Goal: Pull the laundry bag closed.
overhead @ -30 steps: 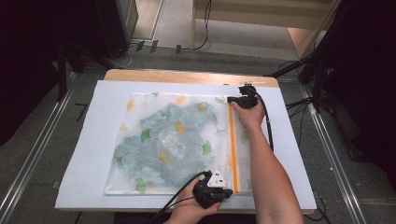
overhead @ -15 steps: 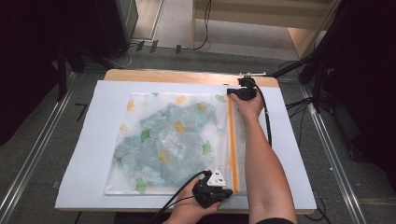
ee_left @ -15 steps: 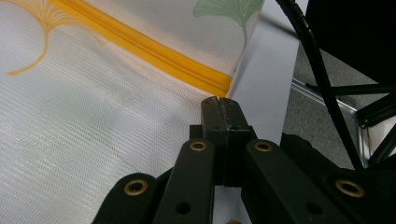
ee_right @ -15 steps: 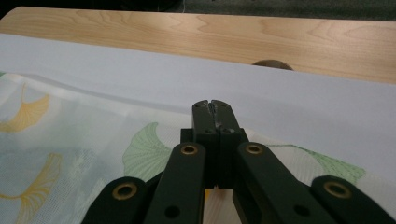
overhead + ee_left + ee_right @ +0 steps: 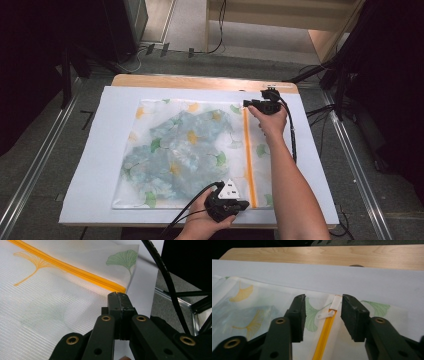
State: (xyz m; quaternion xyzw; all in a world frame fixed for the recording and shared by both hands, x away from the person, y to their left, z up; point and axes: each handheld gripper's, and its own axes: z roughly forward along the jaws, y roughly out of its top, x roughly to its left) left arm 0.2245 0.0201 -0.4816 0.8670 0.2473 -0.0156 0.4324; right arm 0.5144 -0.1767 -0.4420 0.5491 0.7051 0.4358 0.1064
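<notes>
A white mesh bag [image 5: 180,150] printed with ginkgo leaves lies flat, with pale blue cloth inside. Its orange zipper [image 5: 248,155] runs from near to far along the right side. My left gripper [image 5: 240,204] is at the zipper's near end, and its jaws [image 5: 117,296] are shut on the bag's edge there. My right gripper [image 5: 248,104] is at the far end. Its jaws have just been opening and now stand apart [image 5: 323,306]. The white zipper pull [image 5: 325,314] lies loose between them, untouched.
The bag rests on a white sheet [image 5: 100,165] that covers most of a wooden table [image 5: 200,82]. Black cables trail from both grippers. Metal rails [image 5: 40,165] run along the floor on both sides, and dark stands are at the right.
The right gripper has shifted slightly at the zipper's far end. The left hand and the bag have stayed put.
</notes>
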